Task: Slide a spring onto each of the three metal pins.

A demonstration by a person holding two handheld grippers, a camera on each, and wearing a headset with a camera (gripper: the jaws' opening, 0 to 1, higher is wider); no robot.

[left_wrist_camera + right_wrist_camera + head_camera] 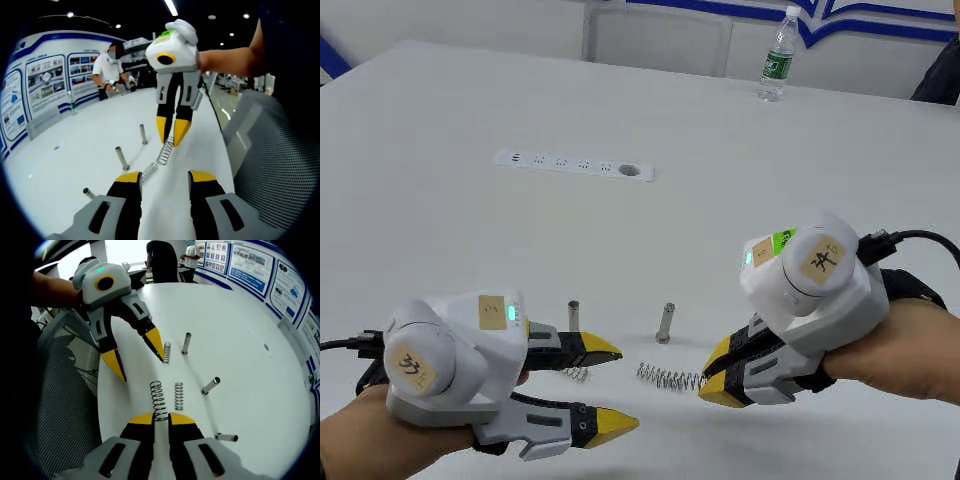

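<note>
Spring (157,399) first: it lies flat on the white table (470,250), its near end pinched between the almost closed jaws of the right gripper (162,419), the rest of the coil free. In the right gripper view a second spring (178,396) lies just beside it at three o'clock, roughly parallel. A third spring (167,352) sits at twelve o'clock, against a jaw tip of the left gripper (608,387), whose jaws are spread wide and hold nothing.

No pin carries a spring yet, as far as I can tell. In the head view the nearest pin (665,323) stands at twelve o'clock from the pinched spring, and another pin (573,315) stands at ten o'clock, further off. A third pin (226,437) shows at four o'clock in the right gripper view; I cannot tell whether it is upright or lying.

The risks, as I judge them:
- **Grip:** it is on the end coils only, so the spring may droop, swing or pop out when lifted, and a harder squeeze could crush the coil.
- **Alignment:** the bore looks narrow, so an approach slightly off-axis would catch on the pin's top.
- **Pins:** a push could tip a pin if the pins merely stand loose.
- **Neighbouring spring:** dragging the pinched spring could snag it.
</note>
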